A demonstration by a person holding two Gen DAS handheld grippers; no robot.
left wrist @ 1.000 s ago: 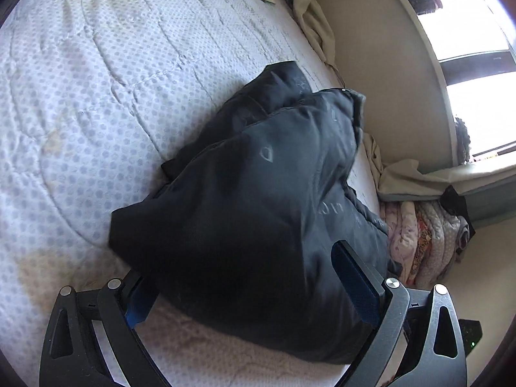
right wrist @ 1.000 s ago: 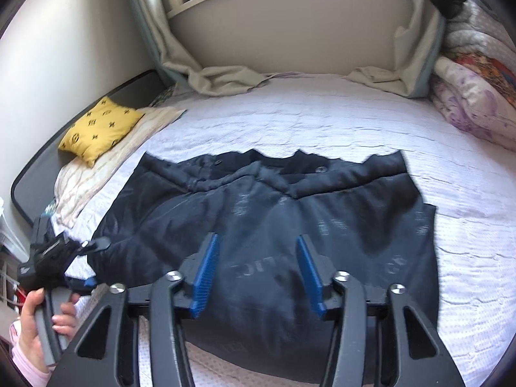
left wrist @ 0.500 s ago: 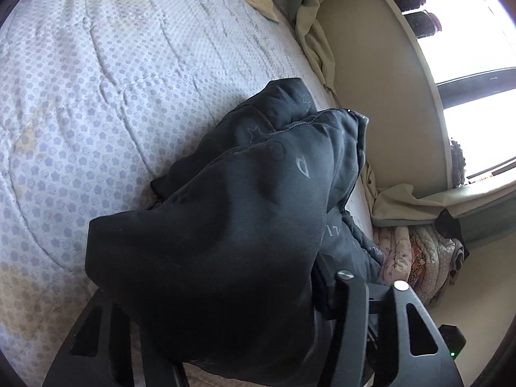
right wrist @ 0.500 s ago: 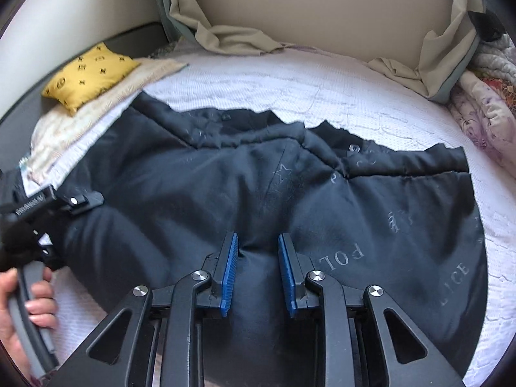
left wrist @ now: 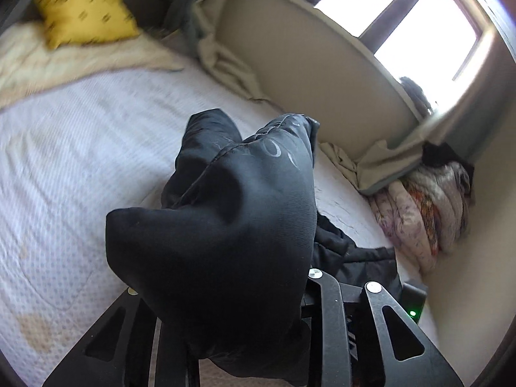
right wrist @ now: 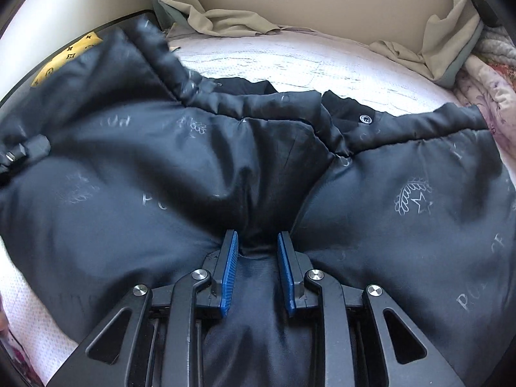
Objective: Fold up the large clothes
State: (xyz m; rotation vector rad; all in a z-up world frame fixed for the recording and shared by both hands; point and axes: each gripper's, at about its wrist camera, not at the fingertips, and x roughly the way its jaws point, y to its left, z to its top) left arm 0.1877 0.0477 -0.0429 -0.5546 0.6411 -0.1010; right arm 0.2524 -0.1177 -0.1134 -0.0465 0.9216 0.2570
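Note:
A black padded jacket (right wrist: pixel 403 225) with faint printed logos lies spread across the white bed (right wrist: pixel 290 61). My right gripper (right wrist: pixel 257 242) is at its near edge, blue pads (right wrist: pixel 229 267) pinching a bunched fold of the fabric. In the left wrist view the jacket's end (left wrist: pixel 225 219) hangs in a thick bundle over my left gripper (left wrist: pixel 222 277), raised off the bed (left wrist: pixel 80 161). That gripper's jaws are closing on it and the fabric hides both fingertips. A black part of the left gripper (right wrist: pixel 25 153) shows at the jacket's left end in the right wrist view.
A yellow pillow (left wrist: pixel 84 16) lies on a cream cloth at the head of the bed. Beige curtains (left wrist: pixel 225 64) trail along the wall under the window. Folded quilts (left wrist: pixel 429 213) are stacked in the far right corner.
My left gripper closed around the jacket's end, rolled and lifted it off the bed. My right gripper came down onto the near edge and closed on a fold.

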